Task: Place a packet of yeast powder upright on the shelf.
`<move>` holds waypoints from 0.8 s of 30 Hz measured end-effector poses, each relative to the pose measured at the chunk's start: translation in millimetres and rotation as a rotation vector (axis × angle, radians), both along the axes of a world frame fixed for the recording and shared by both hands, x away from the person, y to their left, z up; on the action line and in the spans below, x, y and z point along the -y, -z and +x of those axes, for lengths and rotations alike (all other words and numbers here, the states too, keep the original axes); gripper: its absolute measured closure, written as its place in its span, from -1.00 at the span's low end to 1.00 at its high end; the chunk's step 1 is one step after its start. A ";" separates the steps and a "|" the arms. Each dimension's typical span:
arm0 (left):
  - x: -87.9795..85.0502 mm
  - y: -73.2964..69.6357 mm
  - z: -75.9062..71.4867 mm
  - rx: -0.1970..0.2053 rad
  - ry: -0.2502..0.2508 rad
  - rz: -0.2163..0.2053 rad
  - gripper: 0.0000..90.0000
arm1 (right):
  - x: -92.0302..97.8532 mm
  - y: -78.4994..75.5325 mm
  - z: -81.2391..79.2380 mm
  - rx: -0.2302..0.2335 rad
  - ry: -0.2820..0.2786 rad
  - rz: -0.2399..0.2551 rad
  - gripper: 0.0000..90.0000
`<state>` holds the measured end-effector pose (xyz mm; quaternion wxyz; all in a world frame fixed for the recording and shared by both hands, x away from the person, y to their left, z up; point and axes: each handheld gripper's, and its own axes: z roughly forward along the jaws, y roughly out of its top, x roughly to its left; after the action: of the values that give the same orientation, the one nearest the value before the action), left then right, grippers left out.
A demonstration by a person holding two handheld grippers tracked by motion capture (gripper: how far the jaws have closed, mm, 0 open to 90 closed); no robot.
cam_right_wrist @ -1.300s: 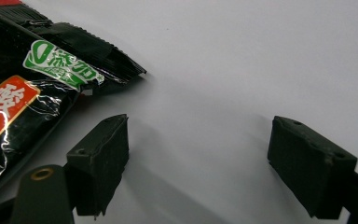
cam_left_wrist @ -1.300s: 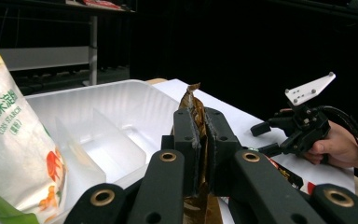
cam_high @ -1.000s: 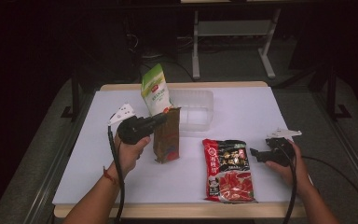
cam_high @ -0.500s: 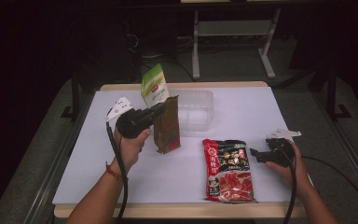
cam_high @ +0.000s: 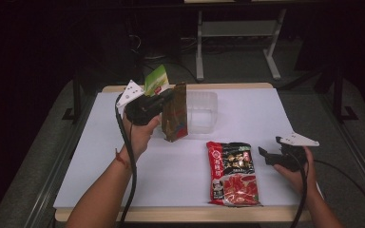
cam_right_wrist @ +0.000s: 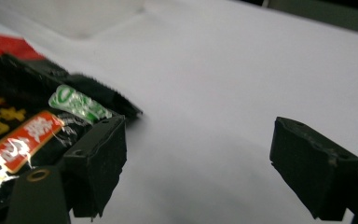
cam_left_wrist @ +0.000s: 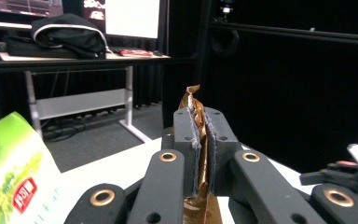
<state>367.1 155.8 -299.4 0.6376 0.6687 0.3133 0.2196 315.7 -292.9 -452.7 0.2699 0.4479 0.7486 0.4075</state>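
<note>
My left gripper [cam_high: 168,98] is shut on the top edge of a brown-gold pouch [cam_high: 175,118], which hangs above the white table [cam_high: 123,166] just left of a clear plastic tub [cam_high: 203,111]. In the left gripper view the pads [cam_left_wrist: 186,140] press the pouch's foil seam [cam_left_wrist: 192,95] flat between them. A green packet [cam_high: 157,80] stands upright behind the left hand. A red-and-black packet [cam_high: 232,173] lies flat at the front right. My right gripper [cam_high: 266,156] rests open just right of it, its left jaw beside the packet's corner [cam_right_wrist: 93,105].
The table's front edge [cam_high: 180,213] runs between my forearms. Dark floor, a desk frame [cam_high: 237,33] and cables lie beyond the far edge. In the left gripper view the green packet [cam_left_wrist: 14,182] is at lower left and the other gripper [cam_left_wrist: 349,175] at far right.
My left hand has lifted the brown-gold pouch off the table, up and toward the back, nearer the tub. The right hand and the red-and-black packet have stayed put.
</note>
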 end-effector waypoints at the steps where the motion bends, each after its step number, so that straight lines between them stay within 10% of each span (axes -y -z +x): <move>1: 1.1 0.4 2.5 -0.005 0.000 -0.002 0.88 | 1.6 -2.0 -1.7 0.018 0.002 0.011 -0.61; 12: 14.9 -3.1 29.5 -0.016 -0.056 -0.013 0.88 | 1.3 -14.9 -14.7 0.119 -0.021 0.037 -0.64; 24: 31.0 -12.2 58.3 0.005 -0.161 0.014 0.88 | -1.7 -16.5 -15.6 0.128 -0.032 0.017 -0.63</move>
<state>425.4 124.9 -287.3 0.6140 0.6450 0.3631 0.2740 300.1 -291.3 -436.2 0.3069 0.4113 0.7335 0.4458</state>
